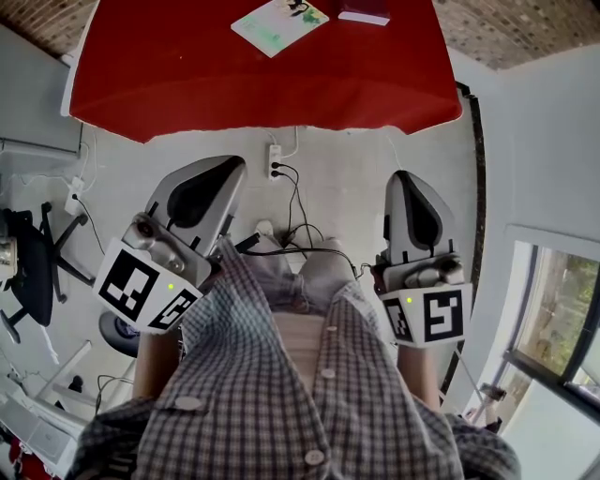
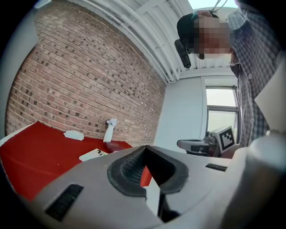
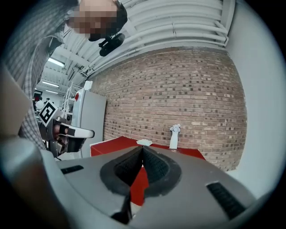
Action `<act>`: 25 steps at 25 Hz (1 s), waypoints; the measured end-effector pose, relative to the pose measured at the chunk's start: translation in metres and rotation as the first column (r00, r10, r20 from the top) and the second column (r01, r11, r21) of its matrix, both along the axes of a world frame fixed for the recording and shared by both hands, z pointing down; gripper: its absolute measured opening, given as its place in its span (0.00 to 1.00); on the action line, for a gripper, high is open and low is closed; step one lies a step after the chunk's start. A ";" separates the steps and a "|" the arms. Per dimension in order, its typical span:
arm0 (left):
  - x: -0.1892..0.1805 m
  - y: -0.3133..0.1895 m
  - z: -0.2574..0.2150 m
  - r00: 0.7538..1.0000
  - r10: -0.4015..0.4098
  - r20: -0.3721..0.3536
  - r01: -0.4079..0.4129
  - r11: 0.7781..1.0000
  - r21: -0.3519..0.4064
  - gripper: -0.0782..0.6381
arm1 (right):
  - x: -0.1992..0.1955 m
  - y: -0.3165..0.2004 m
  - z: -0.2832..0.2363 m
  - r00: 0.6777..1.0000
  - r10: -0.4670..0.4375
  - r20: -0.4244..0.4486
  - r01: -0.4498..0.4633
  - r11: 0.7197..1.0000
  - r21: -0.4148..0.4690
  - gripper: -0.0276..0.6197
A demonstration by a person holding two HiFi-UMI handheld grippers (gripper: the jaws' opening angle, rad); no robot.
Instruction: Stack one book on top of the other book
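Left tongs (image 2: 145, 150) and right tongs (image 3: 142, 150) are closed, empty; unopened, they could shove the 12 o'clock white book (image 1: 279, 23) away.

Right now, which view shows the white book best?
The head view: it looks down on the cover of the white book, on the red table. The left gripper view shows it only edge-on, a thin strip far off. In the right gripper view I cannot find it.

Nothing legible anywhere: no word, brand or number. On the red cloth-covered desk (image 1: 262, 84), the pale green-and-white flat book (image 1: 279, 22) carries dark print too small to read. Below the desk's near edge, the left white cube (image 1: 145, 286) and the right white cube (image 1: 429, 317) bear black square patterns, not letters.
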State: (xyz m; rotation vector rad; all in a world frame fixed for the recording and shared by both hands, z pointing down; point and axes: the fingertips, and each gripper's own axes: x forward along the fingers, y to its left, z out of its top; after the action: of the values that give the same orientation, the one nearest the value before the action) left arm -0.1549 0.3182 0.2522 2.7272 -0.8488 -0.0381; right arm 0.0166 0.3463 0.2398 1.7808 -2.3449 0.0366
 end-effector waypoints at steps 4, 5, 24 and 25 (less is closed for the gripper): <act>-0.011 -0.001 0.002 1.000 0.012 -0.013 -0.012 1.000 -0.002 0.12 | -0.013 0.004 0.001 1.000 0.018 -0.004 -0.018 1.000 0.000 0.05; -0.014 -0.002 0.002 1.000 0.015 -0.018 -0.015 1.000 0.000 0.12 | -0.016 0.005 0.002 1.000 0.022 -0.006 -0.022 1.000 -0.001 0.05; -0.025 -0.003 -0.005 0.999 -0.020 -0.036 0.021 0.999 0.030 0.12 | -0.026 0.005 0.000 1.000 -0.013 -0.013 0.013 1.000 0.006 0.05; -0.025 -0.005 -0.005 0.999 -0.025 -0.038 0.026 0.999 0.031 0.12 | -0.026 0.003 0.001 1.000 -0.019 -0.011 0.019 1.000 0.006 0.05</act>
State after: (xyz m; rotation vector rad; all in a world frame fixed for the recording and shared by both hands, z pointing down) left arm -0.1803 0.3137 0.2469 2.7352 -0.8800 -0.1089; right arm -0.0098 0.3496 0.2407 1.7569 -2.3561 0.0173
